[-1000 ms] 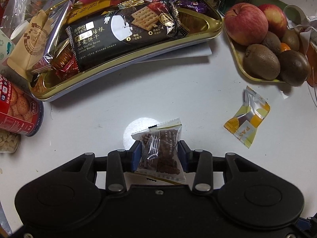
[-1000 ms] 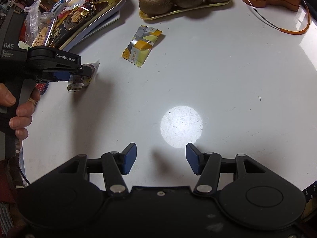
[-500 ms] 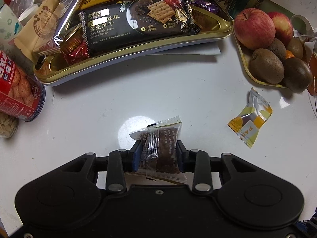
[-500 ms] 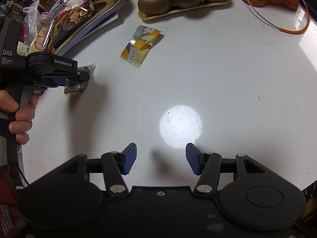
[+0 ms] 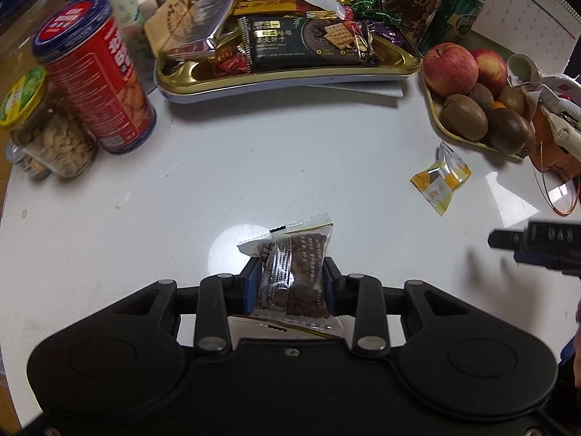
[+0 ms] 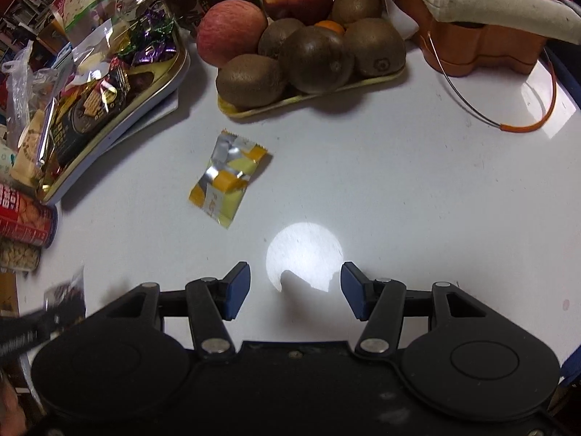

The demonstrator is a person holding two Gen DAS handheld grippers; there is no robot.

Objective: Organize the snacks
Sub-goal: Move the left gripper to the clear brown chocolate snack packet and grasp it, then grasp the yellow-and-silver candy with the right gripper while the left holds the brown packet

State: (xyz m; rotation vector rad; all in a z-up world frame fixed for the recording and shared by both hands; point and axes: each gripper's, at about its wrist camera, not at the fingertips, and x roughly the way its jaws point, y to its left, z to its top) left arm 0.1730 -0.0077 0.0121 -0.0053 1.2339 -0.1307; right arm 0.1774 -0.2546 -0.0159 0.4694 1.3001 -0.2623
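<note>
Lifted and drawn back from the gold tray (image 5: 290, 76) since the earlier frames, the left gripper (image 5: 290, 283) is seen with a clear-wrapped brown snack (image 5: 294, 272) pinched between its blue pads, its jaws having closed further on the packet within the last second. More of the white table (image 5: 254, 167) is now taken in by its camera, including a red biscuit tin (image 5: 98, 76) and a jar of nuts (image 5: 43, 127) at the left. The right gripper (image 6: 295, 289) has been carried toward the yellow-and-silver candy (image 6: 227, 178), which now lies nearer in its view, just ahead and to the left of its fingers; its jaws are held spread, with only bare table between them. The candy is seen lying flat on the table, near the fruit plate (image 6: 312, 98) of apples and kiwis. The gold tray is shown heaped with wrapped snacks, among them a black cracker packet (image 5: 308, 45).
</note>
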